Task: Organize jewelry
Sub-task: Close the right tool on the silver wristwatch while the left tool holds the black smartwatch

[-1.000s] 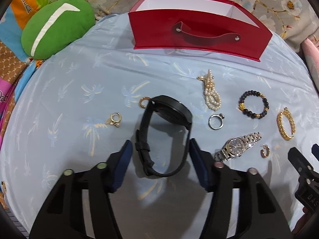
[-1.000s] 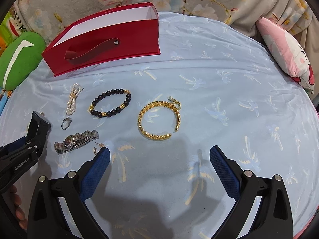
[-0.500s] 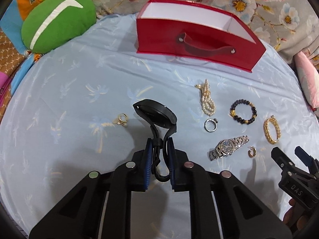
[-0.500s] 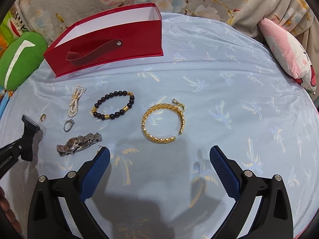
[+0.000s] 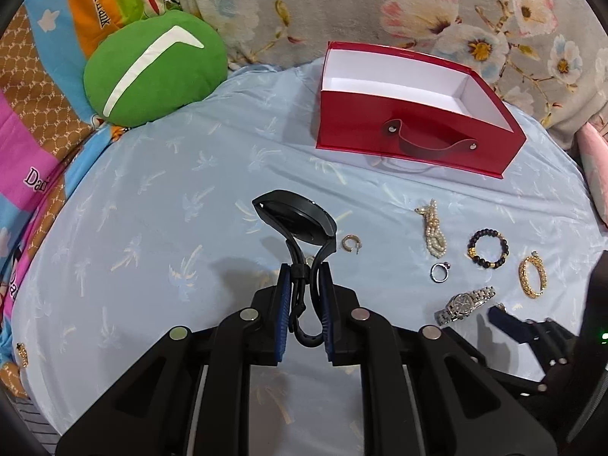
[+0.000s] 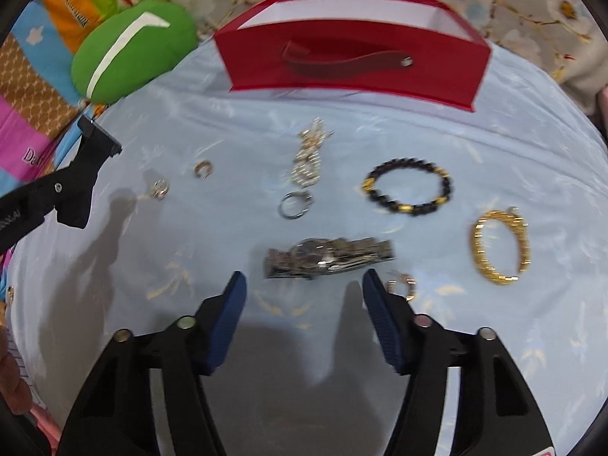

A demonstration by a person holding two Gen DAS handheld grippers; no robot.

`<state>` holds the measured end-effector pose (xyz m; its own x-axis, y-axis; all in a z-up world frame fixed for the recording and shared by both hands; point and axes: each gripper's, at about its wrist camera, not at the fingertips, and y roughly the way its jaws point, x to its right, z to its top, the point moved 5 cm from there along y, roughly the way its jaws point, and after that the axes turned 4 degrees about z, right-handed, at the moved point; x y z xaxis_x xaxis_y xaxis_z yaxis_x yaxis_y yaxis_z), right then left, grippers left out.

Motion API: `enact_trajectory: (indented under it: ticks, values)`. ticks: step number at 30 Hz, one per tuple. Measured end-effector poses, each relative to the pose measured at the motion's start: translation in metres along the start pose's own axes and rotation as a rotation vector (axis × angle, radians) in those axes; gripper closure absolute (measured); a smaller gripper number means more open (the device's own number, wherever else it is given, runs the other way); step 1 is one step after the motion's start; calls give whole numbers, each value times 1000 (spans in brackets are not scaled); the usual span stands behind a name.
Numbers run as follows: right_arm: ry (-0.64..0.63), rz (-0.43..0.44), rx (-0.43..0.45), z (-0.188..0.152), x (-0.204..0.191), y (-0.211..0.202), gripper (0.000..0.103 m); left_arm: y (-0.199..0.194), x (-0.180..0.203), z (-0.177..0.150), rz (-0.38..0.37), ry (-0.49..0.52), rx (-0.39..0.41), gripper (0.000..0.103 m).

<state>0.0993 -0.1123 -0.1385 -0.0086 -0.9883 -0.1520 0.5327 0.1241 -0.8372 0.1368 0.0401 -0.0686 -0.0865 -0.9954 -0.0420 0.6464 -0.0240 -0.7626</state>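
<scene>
A: Blue palm-print sheet (image 5: 152,190) under you, green cushion (image 5: 152,72) far left. Your left gripper (image 5: 305,296) is clamped on the black watch (image 5: 294,220) by its strap, the case hanging forward, clear of the sheet.

B: So where does it go?

A: I'd carry it level to the red box (image 5: 414,129) beyond, and release low inside.

B: And the right?

A: Your right gripper (image 6: 304,296) is spread wide just short of the steel watch (image 6: 328,258). Straddle the band squarely; mind the hoop (image 6: 401,287) beside your right pad.
</scene>
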Motion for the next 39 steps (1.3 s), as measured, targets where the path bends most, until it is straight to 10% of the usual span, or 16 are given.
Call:
enact_trajectory:
  ticks: [12, 18, 39]
  values:
    - [26, -82, 25, 16, 5, 17, 52, 9, 1, -10, -30, 10, -29, 88]
    - [30, -86, 42, 18, 12, 16, 78, 7, 7, -12, -49, 28, -28, 88]
    - [36, 19, 183, 30, 6, -65, 79, -31, 21, 1, -84, 66, 61, 89]
